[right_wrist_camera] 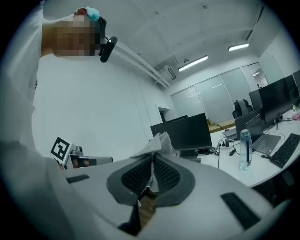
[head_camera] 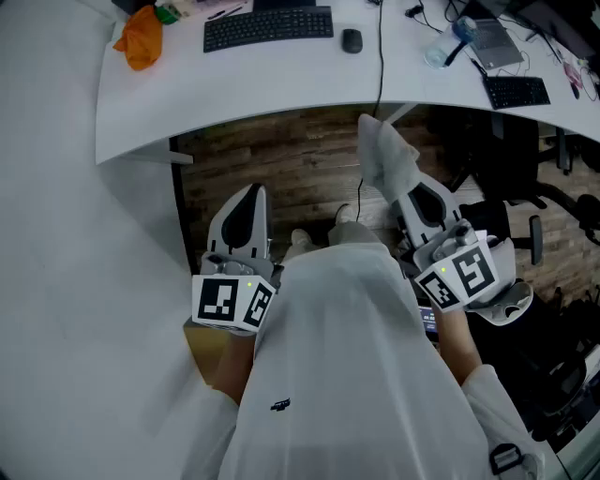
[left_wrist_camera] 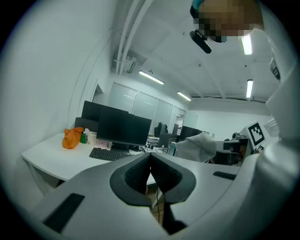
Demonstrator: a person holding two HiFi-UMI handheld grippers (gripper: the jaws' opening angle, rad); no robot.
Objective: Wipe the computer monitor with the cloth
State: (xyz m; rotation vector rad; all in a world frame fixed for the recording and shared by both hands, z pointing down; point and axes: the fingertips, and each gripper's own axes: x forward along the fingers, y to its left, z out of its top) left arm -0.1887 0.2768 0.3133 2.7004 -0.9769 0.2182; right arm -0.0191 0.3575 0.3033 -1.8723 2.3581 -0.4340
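White desk (head_camera: pixel 281 84) lay ahead, dark monitor (left_wrist_camera: pixel 124 129) on it. Your right gripper (right_wrist_camera: pixel 152 159) pinched pale grey, waffle-textured cloth (right_wrist_camera: pixel 158 143), bunched above jaws. Your left gripper (left_wrist_camera: pixel 150 157) closed, empty.

Monitor (left_wrist_camera: pixel 123 127) is black, bag (head_camera: pixel 141 37) orange, cloth (head_camera: pixel 384 155) apparently pale grey.

An open-plan office: long white desks (head_camera: pixel 281 89) carry monitors (left_wrist_camera: pixel 123 127), keyboards (head_camera: pixel 268 26) and a mouse (head_camera: pixel 351 40), with chairs (right_wrist_camera: pixel 241 110), glass partitions (left_wrist_camera: pixel 136 103) and ceiling strip lights (left_wrist_camera: pixel 151 77).
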